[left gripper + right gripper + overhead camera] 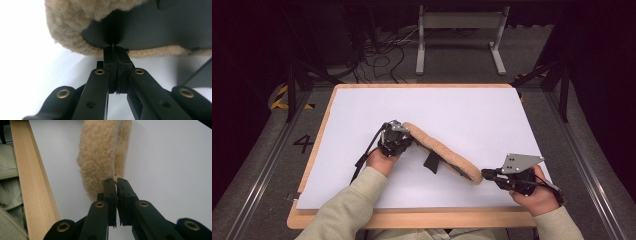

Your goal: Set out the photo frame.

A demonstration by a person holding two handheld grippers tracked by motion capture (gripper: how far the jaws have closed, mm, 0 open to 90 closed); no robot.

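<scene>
left gripper [404, 134] fingers pinching fleece pad [442, 150] far end | right gripper [486, 174] fingers closing on near end | pad stretching diagonally over white worktop [472, 107] | black strap [431, 162] hanging beneath

Both forearms come in from the near edge of the table [312, 165], left hand [381, 159] reaching further in toward the middle and right hand [539, 196] hanging back by the near right corner. The left gripper [115, 53] has its jaws pinched tight together on a dark edge. The right gripper [116, 182] points left across the table, jaws nearly touching, clamped on something thin.
</scene>
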